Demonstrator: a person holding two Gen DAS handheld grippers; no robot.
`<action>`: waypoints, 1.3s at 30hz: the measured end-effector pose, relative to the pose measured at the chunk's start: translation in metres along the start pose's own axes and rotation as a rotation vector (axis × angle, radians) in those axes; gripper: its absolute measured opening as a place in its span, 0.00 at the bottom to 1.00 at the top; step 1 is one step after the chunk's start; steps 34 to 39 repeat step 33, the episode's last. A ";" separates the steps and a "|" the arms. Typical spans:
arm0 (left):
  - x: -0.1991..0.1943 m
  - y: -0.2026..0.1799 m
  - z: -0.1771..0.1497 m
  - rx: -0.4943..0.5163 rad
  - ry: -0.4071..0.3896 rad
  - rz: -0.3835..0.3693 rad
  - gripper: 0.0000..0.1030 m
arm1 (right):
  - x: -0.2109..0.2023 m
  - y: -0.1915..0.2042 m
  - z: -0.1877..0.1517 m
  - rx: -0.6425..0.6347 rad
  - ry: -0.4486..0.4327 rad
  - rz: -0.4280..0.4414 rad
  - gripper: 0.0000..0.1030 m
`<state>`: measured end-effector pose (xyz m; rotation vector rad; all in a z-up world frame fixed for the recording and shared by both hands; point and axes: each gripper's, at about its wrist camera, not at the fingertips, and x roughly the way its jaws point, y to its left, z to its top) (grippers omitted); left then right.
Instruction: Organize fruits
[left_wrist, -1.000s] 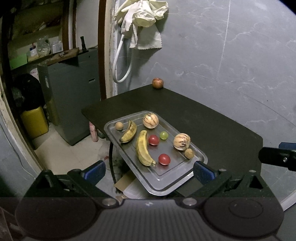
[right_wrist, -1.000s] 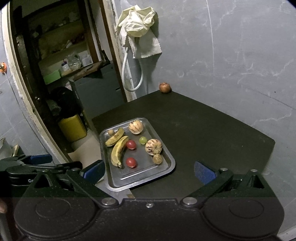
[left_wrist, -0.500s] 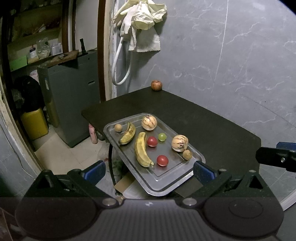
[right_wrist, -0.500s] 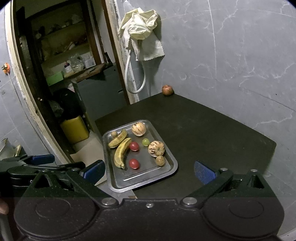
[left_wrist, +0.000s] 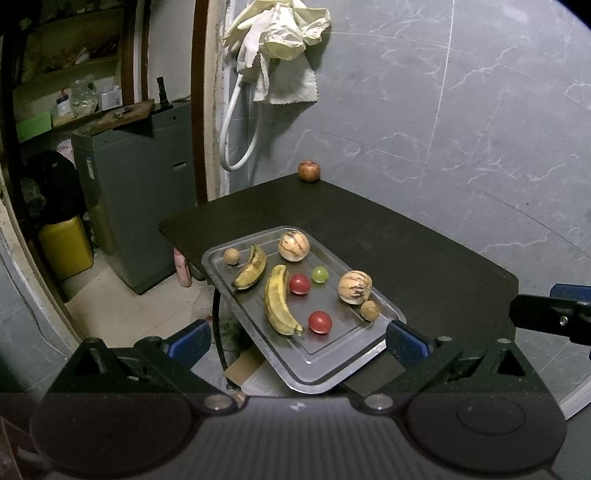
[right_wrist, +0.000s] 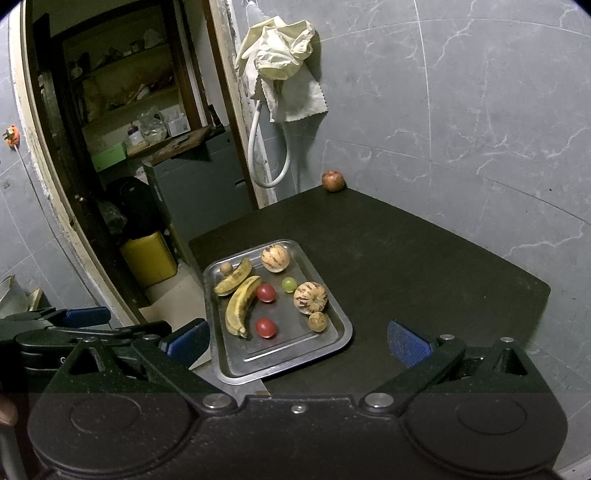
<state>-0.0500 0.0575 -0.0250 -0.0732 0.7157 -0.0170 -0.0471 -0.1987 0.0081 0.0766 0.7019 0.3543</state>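
Both grippers, left gripper (left_wrist: 295, 338) and right gripper (right_wrist: 297, 338), hover empty, fingers spread. Steel tray (left_wrist: 325, 369) overhangs table (left_wrist: 424, 251) near edge; a nudge could tip the fruit off.

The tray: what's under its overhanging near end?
The tray overhangs the table edge. Beneath it show a cardboard piece and something pale; the rest is hidden by the tray and tongs.

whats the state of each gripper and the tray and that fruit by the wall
left gripper: open, holding nothing
right gripper: open, holding nothing
rectangular metal tray: flat on the dark table, overhanging its near edge, loaded with fruit
round reddish fruit: alone at the table's far corner
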 end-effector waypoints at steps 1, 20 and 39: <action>0.001 0.000 0.000 0.000 0.001 0.000 0.99 | 0.000 0.000 0.000 0.000 0.001 -0.001 0.99; 0.004 0.001 0.002 -0.002 0.002 -0.007 0.99 | 0.001 0.001 0.001 -0.001 0.003 -0.002 0.99; 0.007 0.008 0.002 -0.004 -0.030 -0.016 0.99 | 0.002 0.001 0.001 -0.002 0.003 -0.003 0.99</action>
